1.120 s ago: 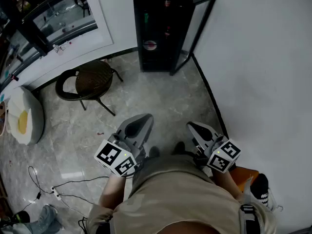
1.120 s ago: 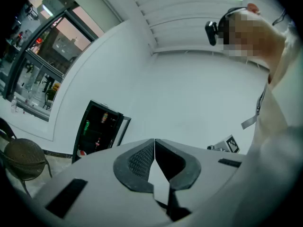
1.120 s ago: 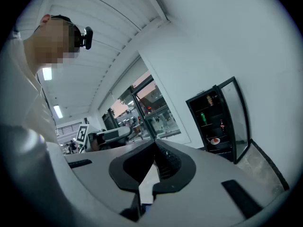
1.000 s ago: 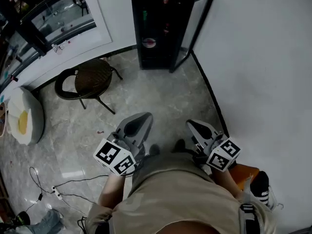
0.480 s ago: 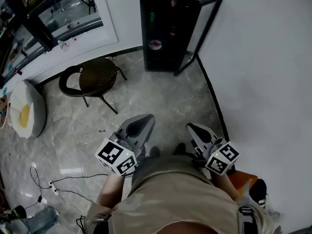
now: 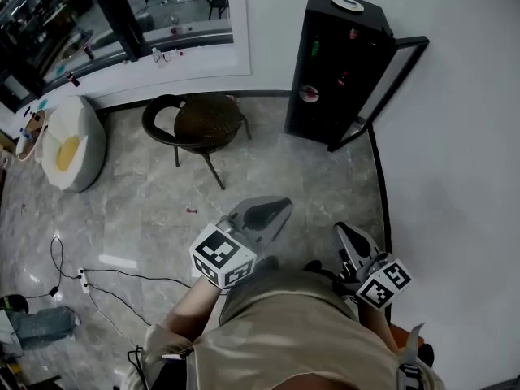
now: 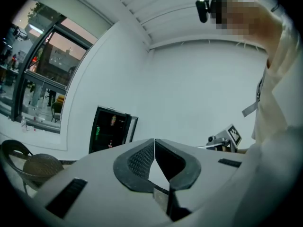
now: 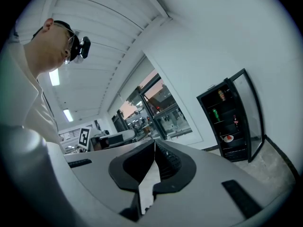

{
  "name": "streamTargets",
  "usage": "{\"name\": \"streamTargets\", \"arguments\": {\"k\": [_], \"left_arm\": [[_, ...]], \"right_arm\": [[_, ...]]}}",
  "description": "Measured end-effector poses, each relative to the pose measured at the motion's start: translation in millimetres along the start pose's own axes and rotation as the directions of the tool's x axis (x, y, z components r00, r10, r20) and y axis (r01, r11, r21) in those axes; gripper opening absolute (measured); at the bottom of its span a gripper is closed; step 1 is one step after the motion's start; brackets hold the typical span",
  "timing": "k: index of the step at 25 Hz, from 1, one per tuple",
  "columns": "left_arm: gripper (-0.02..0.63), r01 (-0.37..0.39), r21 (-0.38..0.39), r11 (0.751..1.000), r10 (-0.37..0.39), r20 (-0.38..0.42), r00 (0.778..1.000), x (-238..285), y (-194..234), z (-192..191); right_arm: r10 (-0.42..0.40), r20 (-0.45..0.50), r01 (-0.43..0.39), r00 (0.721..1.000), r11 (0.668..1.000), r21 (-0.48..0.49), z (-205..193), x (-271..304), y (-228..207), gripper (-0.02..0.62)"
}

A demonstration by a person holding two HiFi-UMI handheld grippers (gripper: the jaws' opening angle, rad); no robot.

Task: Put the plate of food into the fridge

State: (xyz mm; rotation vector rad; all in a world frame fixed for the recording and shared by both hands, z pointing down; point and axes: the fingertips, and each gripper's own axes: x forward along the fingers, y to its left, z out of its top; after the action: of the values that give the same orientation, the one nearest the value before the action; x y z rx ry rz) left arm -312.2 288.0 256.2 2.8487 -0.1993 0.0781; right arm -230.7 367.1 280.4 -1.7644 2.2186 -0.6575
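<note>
The main job looks done. The black fridge (image 6: pixel 374 19) stands at the upper right of the head view, and a plate (image 6: pixel 308 93) with something red on it sits on one of the lower shelves inside. In the right gripper view it shows at the far right, below the shelves with bottles (image 8: pixel 215 113). A second pale dish (image 6: pixel 348 4) lies on top of the fridge (whether it has any part in the task I cannot tell).

Both tools are idle. The left gripper (image 6: pixel 275 212) sits at lower centre of the head view, with its jaws clenched tip to tip and nothing between them. The right gripper (image 6: pixel 344 234), at lower right, is pressed together the same way and also holds nothing. Both are held close to the person's body, well apart from the fridge, over bare stone floor (image 6: pixel 268 169).

What seems left is small. The glass door (image 6: pixel 382 88) stands wide open to the right of the fridge, so closing it would likely be the last step. The wicker chair (image 6: pixel 199 123), left of the fridge, is out of the way.
</note>
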Motion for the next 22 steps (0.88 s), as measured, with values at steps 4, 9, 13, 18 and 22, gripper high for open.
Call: {"name": "streamTargets", "arguments": {"k": [4, 9, 13, 18, 22], "left_arm": [[0.012, -0.031, 0.001, 1.000, 0.031, 0.019, 0.999, -15.3, 8.5, 1.9], [0.012, -0.055, -0.030, 0.998, 0.056, 0.029, 0.998, -26.9, 15.4, 0.3], [0.012, -0.071, -0.035, 0.997, 0.073, 0.032, 0.997, -21.1, 16.5, -5.8], [0.012, -0.088, -0.026, 0.996, 0.089, 0.015, 0.996, -14.3, 17.6, -3.1], [0.012, -0.114, -0.032, 0.993, 0.114, 0.003, 0.993, 4.3, 23.6, -1.4]], "right_arm": [[0.032, -0.016, -0.032, 0.999, 0.999, 0.015, -6.2, 12.4, 4.9, 0.023], [0.057, -0.058, -0.056, 0.997, 0.998, 0.019, -12.7, 22.8, 10.5, 0.023], [0.072, -0.059, -0.069, 0.996, 0.996, 0.055, -16.6, 26.3, -4.2, 0.023], [0.109, -0.075, -0.105, 0.991, 0.993, 0.058, -13.2, 34.8, -9.4, 0.023], [0.114, -0.077, -0.108, 0.990, 0.990, 0.085, -7.0, 36.3, -28.9, 0.023]]}}
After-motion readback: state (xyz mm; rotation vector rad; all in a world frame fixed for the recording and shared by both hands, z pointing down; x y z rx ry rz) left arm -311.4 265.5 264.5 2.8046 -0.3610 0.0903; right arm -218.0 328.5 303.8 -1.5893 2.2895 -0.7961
